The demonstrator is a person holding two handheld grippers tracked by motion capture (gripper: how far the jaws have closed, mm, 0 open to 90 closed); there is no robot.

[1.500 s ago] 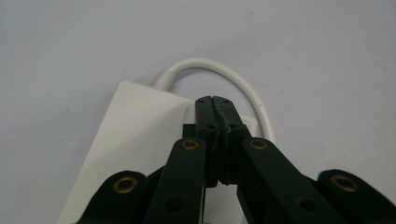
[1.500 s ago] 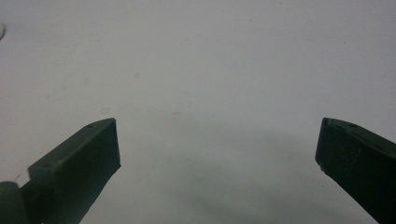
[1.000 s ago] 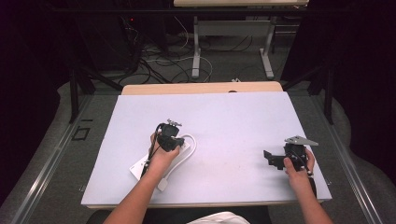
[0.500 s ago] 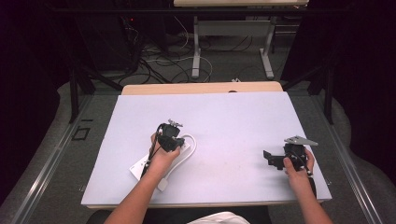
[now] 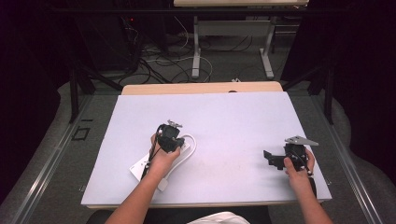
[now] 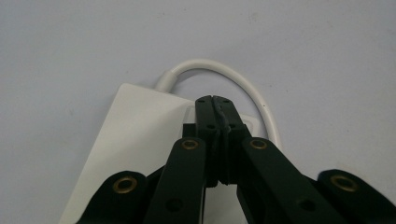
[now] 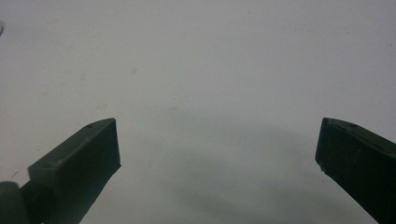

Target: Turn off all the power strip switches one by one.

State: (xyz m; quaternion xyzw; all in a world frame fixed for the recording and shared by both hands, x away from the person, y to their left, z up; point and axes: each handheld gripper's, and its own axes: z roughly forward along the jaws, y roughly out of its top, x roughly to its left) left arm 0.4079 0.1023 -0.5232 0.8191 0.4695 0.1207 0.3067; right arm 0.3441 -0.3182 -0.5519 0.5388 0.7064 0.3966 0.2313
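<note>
Two hand-held grippers over a pale table, the left one pressing down on a white power strip.

In the high view the person's left hand is holding the left gripper over the white power strip, which is lying aslant on the white table left of centre, its white cord looping out past the gripper and curving back alongside. In the left gripper view that gripper is showing its jaws pressed fully together, tips resting on the far end of the power strip just beside where the cord is leaving it; whether anything is being pinched between them cannot be told. The right hand is keeping the right gripper low near the table's right edge, well apart from the strip. In the right gripper view its jaws are standing wide apart, gripping nothing, over bare table.
</note>
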